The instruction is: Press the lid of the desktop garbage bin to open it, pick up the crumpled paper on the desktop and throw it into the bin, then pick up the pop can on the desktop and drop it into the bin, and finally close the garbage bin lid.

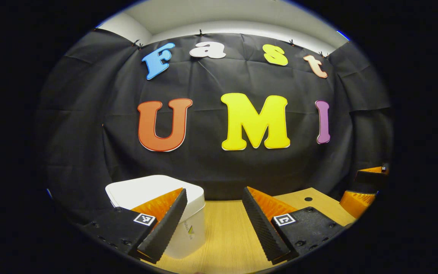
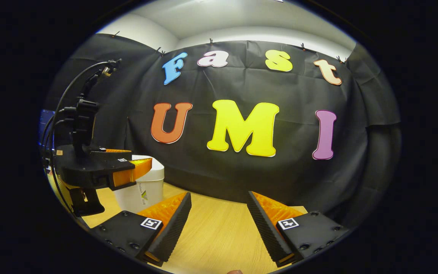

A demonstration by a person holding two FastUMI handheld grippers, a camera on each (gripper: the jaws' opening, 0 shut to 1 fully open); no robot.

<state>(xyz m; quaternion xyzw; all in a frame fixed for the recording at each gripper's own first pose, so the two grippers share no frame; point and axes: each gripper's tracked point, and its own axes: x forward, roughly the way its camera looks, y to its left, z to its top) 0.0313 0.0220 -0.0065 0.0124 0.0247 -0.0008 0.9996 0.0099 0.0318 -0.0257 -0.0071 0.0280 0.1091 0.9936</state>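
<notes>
A white desktop bin [image 1: 148,190] with its lid down stands on the wooden table [image 1: 226,236] at the lower left of the left gripper view. My left gripper [image 1: 214,190] is open and holds nothing. Its left finger [image 1: 165,224] lies in front of the bin's right side. In the right gripper view the left gripper [image 2: 148,164] hovers at the height of the bin's [image 2: 143,190] top, on its near side. My right gripper [image 2: 219,194] is open and holds nothing, over bare table [image 2: 219,232]. It also shows at the far right as the right gripper [image 1: 359,186].
The black cloth wall runs close behind the table's far edge. A small dark round hole [image 1: 308,198] sits in the tabletop at the right. A black camera mount with cables [image 2: 82,118] rises from the left gripper.
</notes>
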